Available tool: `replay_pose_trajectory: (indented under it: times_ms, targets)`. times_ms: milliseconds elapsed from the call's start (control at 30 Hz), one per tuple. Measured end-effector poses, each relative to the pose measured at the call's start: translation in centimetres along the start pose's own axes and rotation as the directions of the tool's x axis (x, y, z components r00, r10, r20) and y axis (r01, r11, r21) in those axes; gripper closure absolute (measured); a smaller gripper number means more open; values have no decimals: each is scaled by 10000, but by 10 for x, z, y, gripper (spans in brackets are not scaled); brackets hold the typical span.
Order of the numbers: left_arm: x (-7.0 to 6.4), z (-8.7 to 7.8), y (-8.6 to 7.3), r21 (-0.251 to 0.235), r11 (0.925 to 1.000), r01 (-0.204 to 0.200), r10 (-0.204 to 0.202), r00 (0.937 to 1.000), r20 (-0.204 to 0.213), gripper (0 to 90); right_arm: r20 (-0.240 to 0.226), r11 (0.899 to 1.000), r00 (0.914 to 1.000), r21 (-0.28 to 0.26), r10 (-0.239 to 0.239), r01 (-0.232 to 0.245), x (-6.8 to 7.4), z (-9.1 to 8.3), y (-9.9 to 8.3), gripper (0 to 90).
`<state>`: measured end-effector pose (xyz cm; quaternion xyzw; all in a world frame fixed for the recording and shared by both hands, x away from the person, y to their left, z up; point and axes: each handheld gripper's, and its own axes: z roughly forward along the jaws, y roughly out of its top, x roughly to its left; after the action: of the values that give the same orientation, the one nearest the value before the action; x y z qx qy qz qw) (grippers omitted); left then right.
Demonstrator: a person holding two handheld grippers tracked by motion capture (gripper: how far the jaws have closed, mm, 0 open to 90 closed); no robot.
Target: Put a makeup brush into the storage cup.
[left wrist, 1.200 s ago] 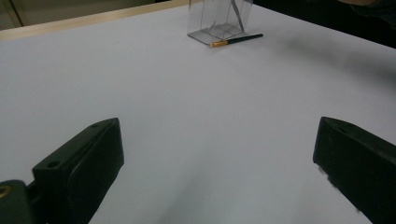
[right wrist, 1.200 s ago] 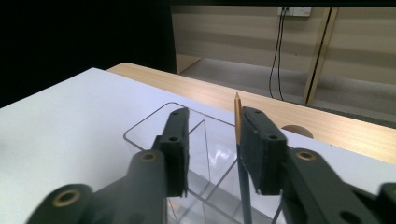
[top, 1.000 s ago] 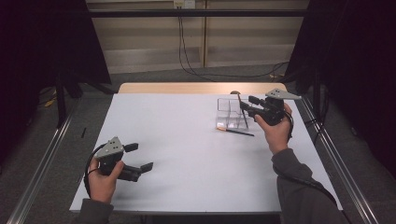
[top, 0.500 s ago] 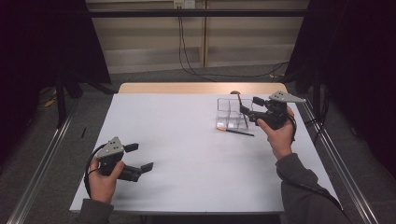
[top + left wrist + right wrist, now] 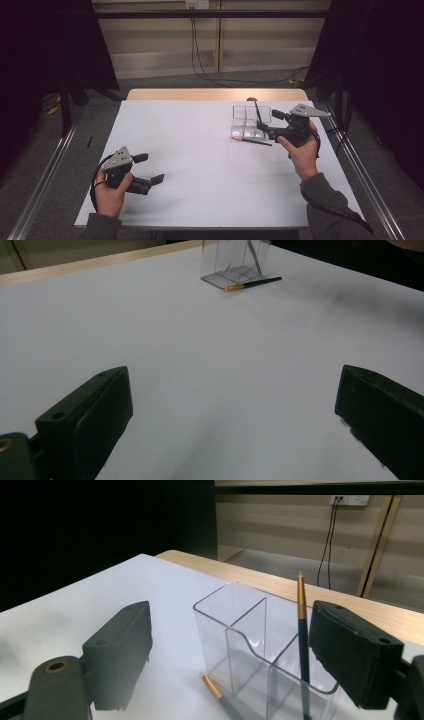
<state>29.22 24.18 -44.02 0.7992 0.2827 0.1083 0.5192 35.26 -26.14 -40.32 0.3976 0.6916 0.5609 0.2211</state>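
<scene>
Right jaws: wide apart and empty; the right gripper (image 5: 267, 127) hovers at the near right of the clear organizer (image 5: 260, 645), the jaws flanking its compartments in the right gripper view
Left jaws: also fully spread, holding nothing; the left gripper (image 5: 150, 169) sits low over the near left of the table (image 5: 200, 150), well apart from the work
Standing brush: one brush (image 5: 301, 630) stands upright in a right-hand compartment, gold ferrule up
Loose brush: a second brush (image 5: 252, 141) lies flat on the table just beside the organizer's near wall, gold end to the left
Handling: probably light, stiff and thin; smooth handle, likely to roll or slip; best pinched mid-handle, square across
Obstacles: the organizer wall is close behind; thin plastic, likely to slide or tip if nudged; the standing brush could be knocked
</scene>
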Motion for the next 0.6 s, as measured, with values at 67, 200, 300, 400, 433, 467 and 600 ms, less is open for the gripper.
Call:
replay_pose_trajectory:
  times_ms: [67,200,300,400,433,467,600]
  targets:
    - [0,0,0,-1,10000,-2,2,10000,-3,17,35,10000,10000,0,-42,42,1,-1,-1,172]
    - [0,1,0,10,10000,-18,18,9999,114,18,-93,10000,10000,76,10,-9,4,-5,-6,167]
    - [0,2,0,-35,10000,55,-55,9999,122,17,-105,10000,9999,53,24,-23,5,-7,-7,162]
    - [0,3,1,-13,10000,32,-32,9999,110,17,-150,10000,9999,81,18,-17,7,-13,-9,160]
    - [0,3,1,10,10000,-18,18,9999,100,17,-100,10000,9999,81,-24,24,7,-15,-10,160]
    - [0,4,1,-29,10000,54,-53,9998,183,17,-100,10000,9999,81,-24,24,7,-15,-10,160]
    - [0,6,2,-50,10000,-14,15,9999,170,18,-132,9999,9999,95,-41,42,8,-22,-13,155]
